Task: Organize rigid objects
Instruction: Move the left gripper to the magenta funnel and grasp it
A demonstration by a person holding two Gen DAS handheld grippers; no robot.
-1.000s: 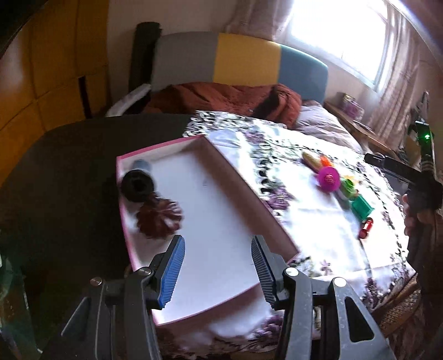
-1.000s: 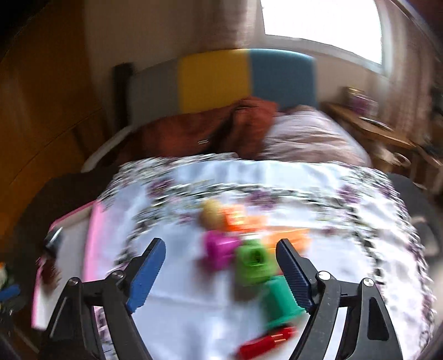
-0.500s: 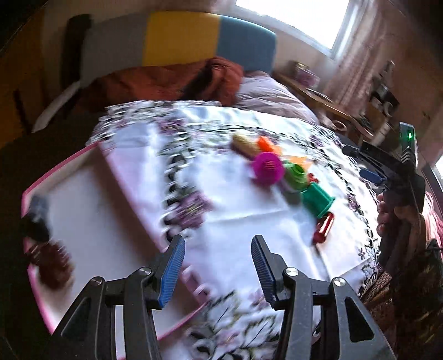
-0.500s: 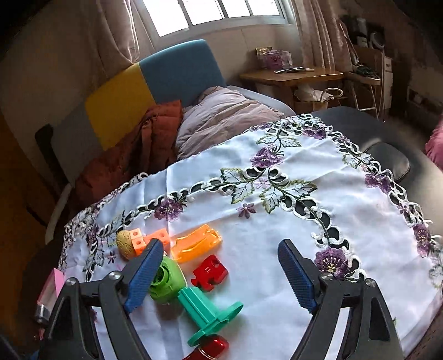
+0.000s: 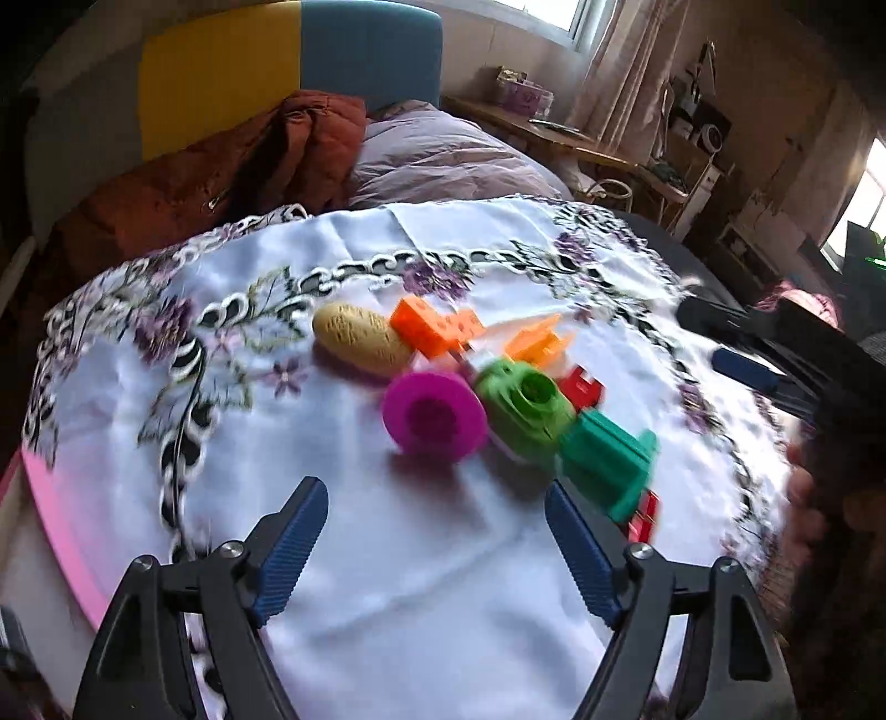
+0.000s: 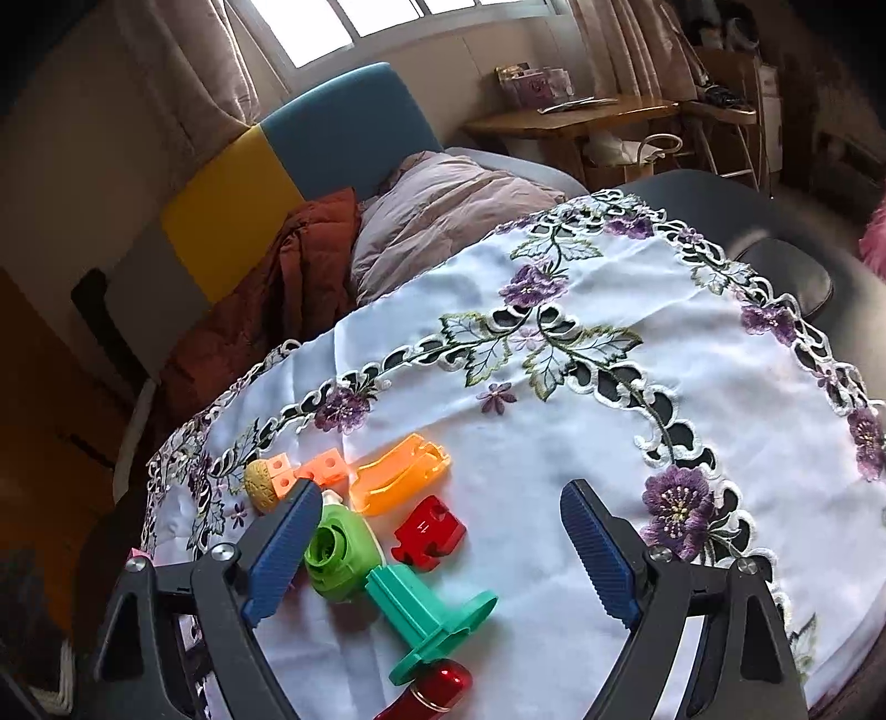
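Daylight enters through the curtained window [image 6: 354,27], which is blown out to white glare. The white embroidered tablecloth [image 5: 443,581] is brightly lit; the room corners fall dark. The left wrist view is motion-blurred, smearing the magenta plastic ring [image 5: 434,415]; the right wrist view is sharp. Fisheye distortion bends both edges.

No legible text or markings.

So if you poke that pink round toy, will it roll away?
Probably. The pink round toy looks like a wheel lying on its curved side, so a push could roll it. It seems hard plastic, likely light. The green piece beside it might stop it.
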